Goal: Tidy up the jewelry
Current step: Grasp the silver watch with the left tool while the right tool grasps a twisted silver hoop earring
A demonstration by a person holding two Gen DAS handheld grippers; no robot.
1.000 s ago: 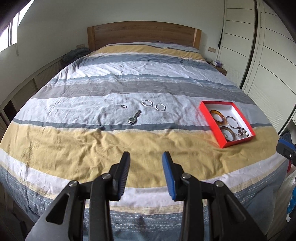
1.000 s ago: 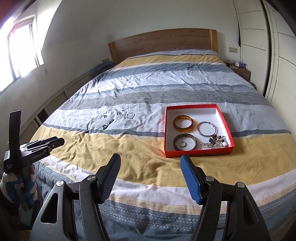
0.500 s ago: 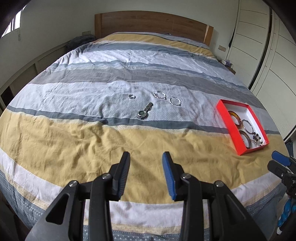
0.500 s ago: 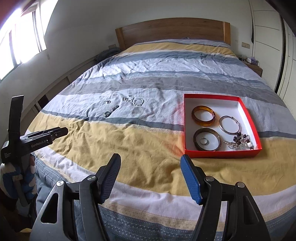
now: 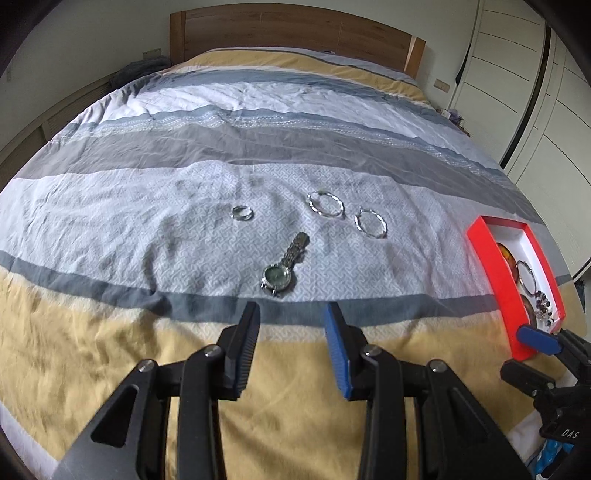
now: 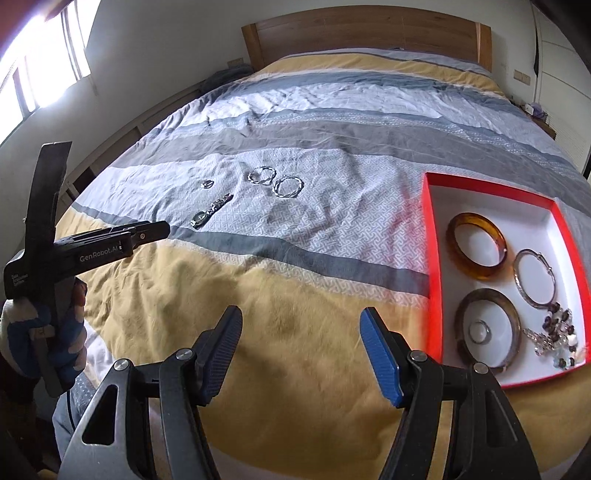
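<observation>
On the striped bedspread lie a wristwatch (image 5: 282,266) (image 6: 210,211), a small silver ring (image 5: 242,213) (image 6: 208,183) and two twisted silver hoops (image 5: 325,203) (image 5: 371,222) (image 6: 262,174) (image 6: 288,186). A red tray (image 5: 491,266) (image 6: 430,236) to the right holds an amber bangle (image 6: 476,245), a dark bangle (image 6: 488,325), a silver bangle (image 6: 535,277), a small ring (image 6: 479,331) and a beaded piece (image 6: 554,336). My left gripper (image 5: 291,325) (image 6: 162,229) hovers open and empty just short of the watch. My right gripper (image 6: 301,336) hangs open and empty over the yellow stripe, left of the tray.
A wooden headboard (image 5: 291,31) closes the far end of the bed. White wardrobe doors (image 5: 546,103) stand along the right side and a window (image 6: 40,74) on the left. A gloved hand (image 6: 44,332) holds the left gripper's handle.
Both grippers have moved forward and down over the bed. The watch and hoops now sit much closer to the left gripper, and the tray closer to the right one. Jaw openings look unchanged.
</observation>
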